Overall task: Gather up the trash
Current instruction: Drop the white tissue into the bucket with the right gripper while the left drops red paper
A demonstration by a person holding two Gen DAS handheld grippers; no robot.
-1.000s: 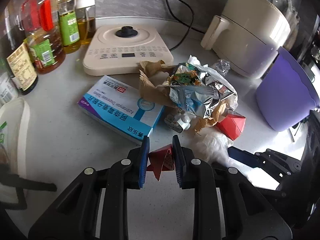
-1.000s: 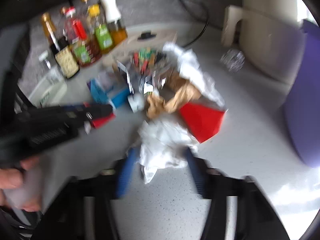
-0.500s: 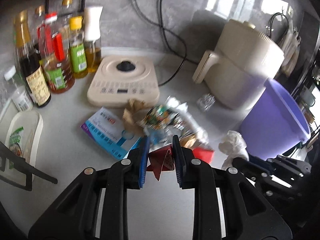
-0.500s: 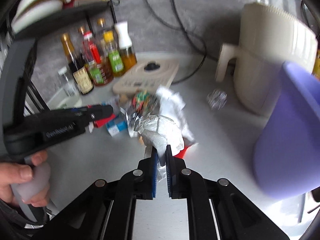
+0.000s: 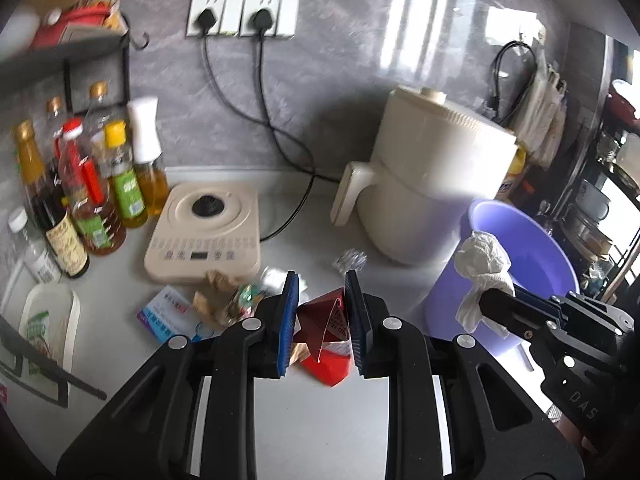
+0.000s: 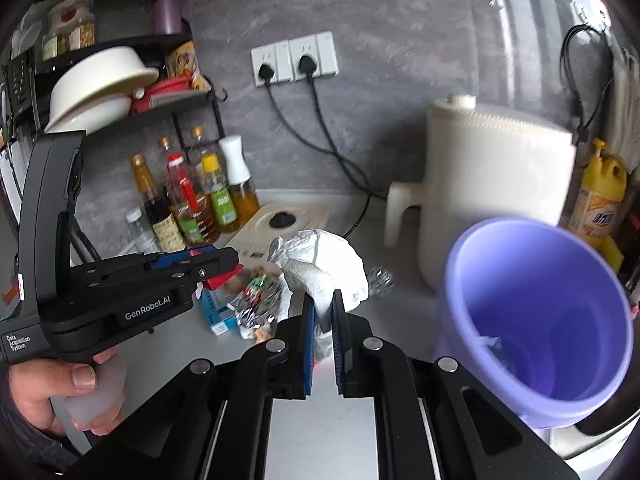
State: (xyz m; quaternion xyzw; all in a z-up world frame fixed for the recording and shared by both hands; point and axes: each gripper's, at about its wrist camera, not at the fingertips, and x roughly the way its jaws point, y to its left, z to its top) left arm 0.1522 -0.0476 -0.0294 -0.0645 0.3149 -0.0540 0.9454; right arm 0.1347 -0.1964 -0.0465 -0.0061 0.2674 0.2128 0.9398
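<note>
My left gripper point(image 5: 321, 312) is shut on a small red paper wrapper point(image 5: 326, 316) and holds it above the counter. My right gripper point(image 6: 321, 312) is shut on a crumpled white paper towel point(image 6: 324, 264), raised just left of the purple bin point(image 6: 536, 320). In the left wrist view the towel point(image 5: 482, 268) hangs beside the bin's rim point(image 5: 508, 220). A trash pile point(image 5: 236, 300) of foil wrapper, brown paper and a red carton point(image 5: 328, 368) lies on the counter below my left gripper.
A blue-and-white box point(image 5: 168, 316) lies left of the pile. A cream induction cooker point(image 5: 206, 236), several sauce bottles point(image 5: 92, 188), a cream air fryer point(image 5: 432, 188) and a small foil ball point(image 5: 350, 260) stand on the counter. A shelf with bowls point(image 6: 100, 84) is at the upper left.
Both grippers have risen well above the counter. The right gripper closed on the paper towel and carried it up beside the purple bin. The left keeps hold of the red wrapper.
</note>
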